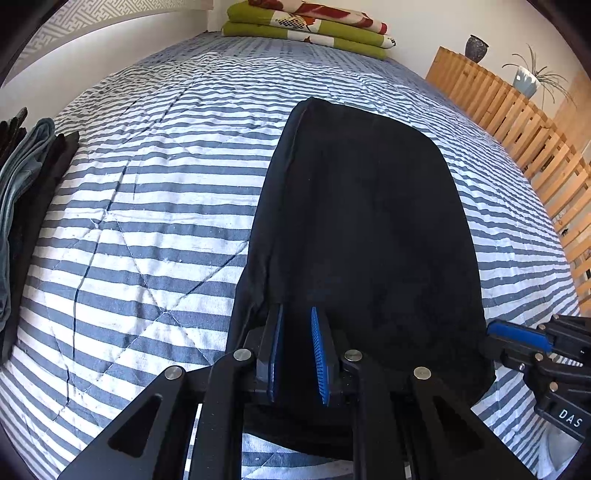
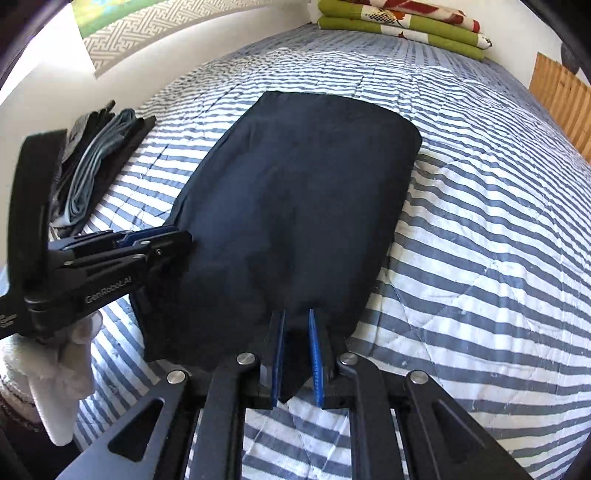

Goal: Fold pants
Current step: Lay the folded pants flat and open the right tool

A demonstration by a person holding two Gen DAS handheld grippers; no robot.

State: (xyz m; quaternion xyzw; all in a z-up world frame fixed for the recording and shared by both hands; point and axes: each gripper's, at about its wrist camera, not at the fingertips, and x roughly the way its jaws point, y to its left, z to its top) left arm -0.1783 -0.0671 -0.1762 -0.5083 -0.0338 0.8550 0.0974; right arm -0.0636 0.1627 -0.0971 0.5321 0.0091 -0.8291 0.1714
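Nearest the lens in the left wrist view, the left gripper point(image 1: 297, 325) is seen with its blue pads drawn narrow and clamped on the near left part of the black pants point(image 1: 369, 229), dark cloth being pinched between the pads. In the right wrist view, the right gripper point(image 2: 296, 325) is likewise narrowed, and the near right corner of the pants point(image 2: 295, 206) is held between its pads, a point of cloth hanging below them. Each gripper is also caught by the other's camera: the right gripper point(image 1: 517, 338) at the near right edge of the garment, the left gripper point(image 2: 155, 238) at its left edge, carried by a hand in a white glove point(image 2: 55, 365).

The pants are shown folded into a compact dark panel, laid flat on the blue-and-white striped quilt point(image 1: 147, 229) of the bed and running away from the grippers, its far end squared off.

To the left, near the bed's edge, a pile of dark and grey-blue garments point(image 1: 22, 192) is laid apart from the pants. To the right, a wooden slatted rail point(image 1: 517, 125) is seen, with a dark vase point(image 1: 476, 48) and a potted plant point(image 1: 528, 79) standing on it. At the far end of the bed, folded green patterned blankets point(image 1: 306, 29) are stacked against the wall.
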